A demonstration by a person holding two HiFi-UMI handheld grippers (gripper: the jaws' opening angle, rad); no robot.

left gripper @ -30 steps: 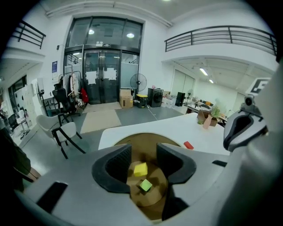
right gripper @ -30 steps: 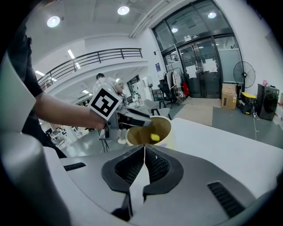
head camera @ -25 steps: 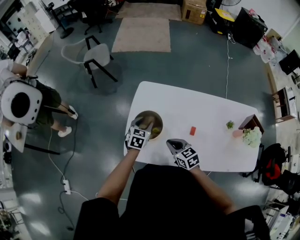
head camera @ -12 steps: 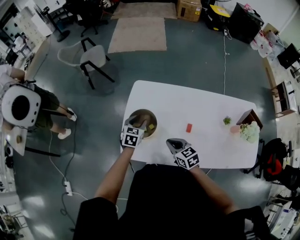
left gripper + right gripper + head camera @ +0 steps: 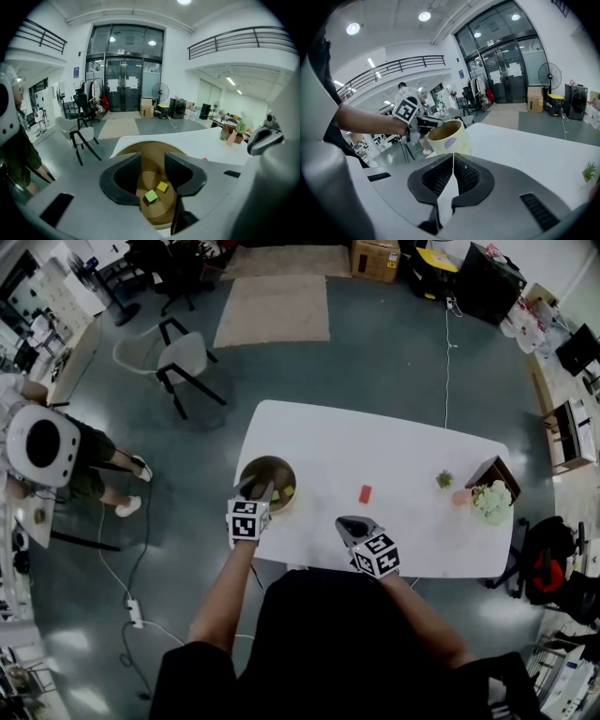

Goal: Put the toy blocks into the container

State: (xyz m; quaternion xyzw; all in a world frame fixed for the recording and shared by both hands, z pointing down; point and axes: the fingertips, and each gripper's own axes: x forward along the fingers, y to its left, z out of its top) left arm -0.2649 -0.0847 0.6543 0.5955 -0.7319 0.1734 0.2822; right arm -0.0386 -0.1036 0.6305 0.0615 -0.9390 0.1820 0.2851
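Our left gripper (image 5: 257,489), fingers spread, empty and just closing partway, could tip the container (image 5: 263,468) off the tabletop's (image 5: 375,451) near-left corner; our right gripper (image 5: 349,524) has fingers pressed together.

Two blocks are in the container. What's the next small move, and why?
Probably open the right gripper and reach toward the red block. It lies alone on the table, outside the container, and that gripper's jaws are shut and empty.

Container (image 5: 265,459) rim part-hidden behind left gripper (image 5: 261,489), red block (image 5: 365,494) tiny — shape unclear
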